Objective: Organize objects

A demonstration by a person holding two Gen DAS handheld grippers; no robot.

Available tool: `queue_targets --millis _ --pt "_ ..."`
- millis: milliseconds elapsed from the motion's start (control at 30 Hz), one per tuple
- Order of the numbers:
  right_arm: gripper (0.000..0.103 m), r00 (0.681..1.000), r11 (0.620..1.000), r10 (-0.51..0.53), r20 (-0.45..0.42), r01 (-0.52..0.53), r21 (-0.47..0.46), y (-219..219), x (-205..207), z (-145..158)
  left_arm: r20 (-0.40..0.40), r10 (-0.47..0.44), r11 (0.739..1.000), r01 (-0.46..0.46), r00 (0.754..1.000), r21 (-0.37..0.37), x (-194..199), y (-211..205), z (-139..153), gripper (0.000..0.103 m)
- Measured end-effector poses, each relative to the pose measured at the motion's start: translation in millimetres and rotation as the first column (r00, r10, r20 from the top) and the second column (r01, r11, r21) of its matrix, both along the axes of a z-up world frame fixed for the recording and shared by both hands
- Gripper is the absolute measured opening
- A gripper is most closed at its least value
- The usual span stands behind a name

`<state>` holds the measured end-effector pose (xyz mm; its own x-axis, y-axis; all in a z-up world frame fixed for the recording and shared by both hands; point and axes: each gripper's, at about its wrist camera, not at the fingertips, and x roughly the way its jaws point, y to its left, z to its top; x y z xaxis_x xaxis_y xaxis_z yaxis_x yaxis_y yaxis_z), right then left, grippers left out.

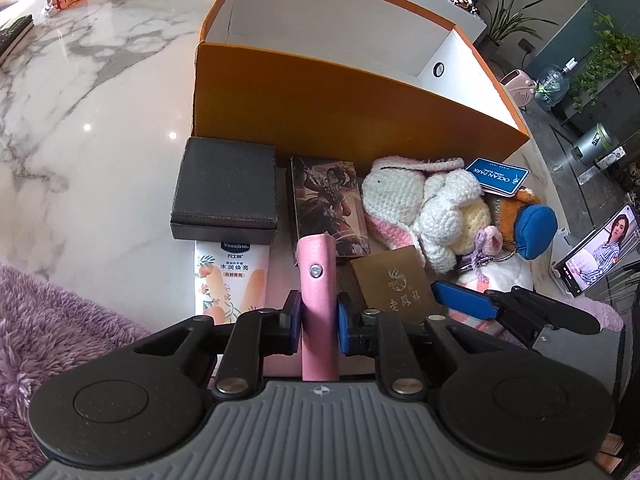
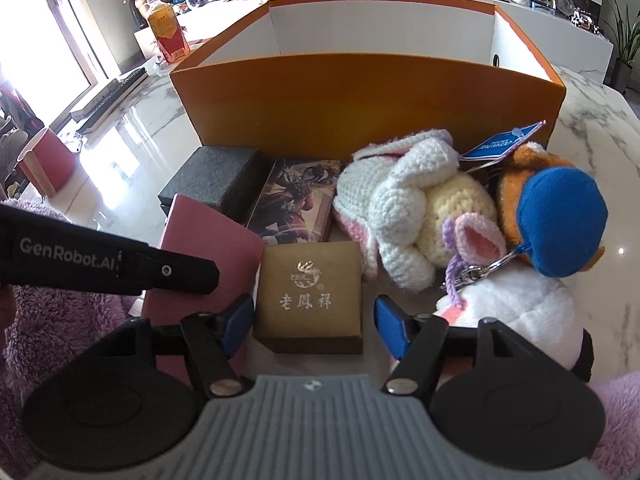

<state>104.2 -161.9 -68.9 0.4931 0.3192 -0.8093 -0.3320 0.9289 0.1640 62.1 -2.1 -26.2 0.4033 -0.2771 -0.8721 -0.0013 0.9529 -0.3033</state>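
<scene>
Pink wallet (image 1: 317,280) sits clamped in left tool (image 1: 318,322); right tool (image 2: 314,322) apparently straddles gold box (image 2: 310,296).

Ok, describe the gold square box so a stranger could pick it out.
Find the big orange box on the marble table. In front of it lie small items; the gold box is nearest, between the right gripper's open fingers. It alone bears embossed Chinese characters.

Pink wallet (image 1: 317,276) stands edge-up, clamped between the left tongs (image 1: 318,322). Gold box (image 2: 310,296) lies flat between the spread right tongs (image 2: 314,326).
</scene>
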Motion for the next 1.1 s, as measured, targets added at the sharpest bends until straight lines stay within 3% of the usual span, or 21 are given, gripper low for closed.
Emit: queue_targets --millis 133,333,767,867,967,1100 --pt "0.075 0.999 0.999 -0.029 0.016 0.029 -0.013 -2.6 1.0 3.8 0.047 -0.012 1.0 0.013 0.999 -0.024 -2.6 4.9 14.9 0.021" --pt "0.085 0.999 0.997 -0.049 -0.001 0.049 -0.057 4.9 10.0 2.8 0.106 -0.011 1.0 0.011 0.994 0.002 -0.5 10.7 30.4 0.021" --pt "0.087 0.998 0.995 -0.033 -0.056 0.028 -0.097 21.0 19.6 -6.9 0.099 0.028 0.999 -0.026 0.995 -0.023 0.4 32.6 25.8 0.021" --pt "0.081 0.998 0.992 -0.034 -0.054 0.027 -0.122 23.8 19.9 -7.9 0.098 0.034 0.999 -0.031 0.995 -0.034 -0.2 37.4 24.6 0.021" --pt "0.063 0.997 0.994 -0.037 -0.067 0.03 -0.105 23.5 21.5 -5.8 0.094 0.036 0.998 -0.031 0.995 -0.048 -0.5 41.1 22.2 0.021" --pt "0.062 0.995 0.994 -0.04 -0.089 0.031 -0.1 28.7 22.9 -4.1 0.093 0.037 0.997 -0.031 0.995 -0.065 -1.0 45.8 20.4 0.021"
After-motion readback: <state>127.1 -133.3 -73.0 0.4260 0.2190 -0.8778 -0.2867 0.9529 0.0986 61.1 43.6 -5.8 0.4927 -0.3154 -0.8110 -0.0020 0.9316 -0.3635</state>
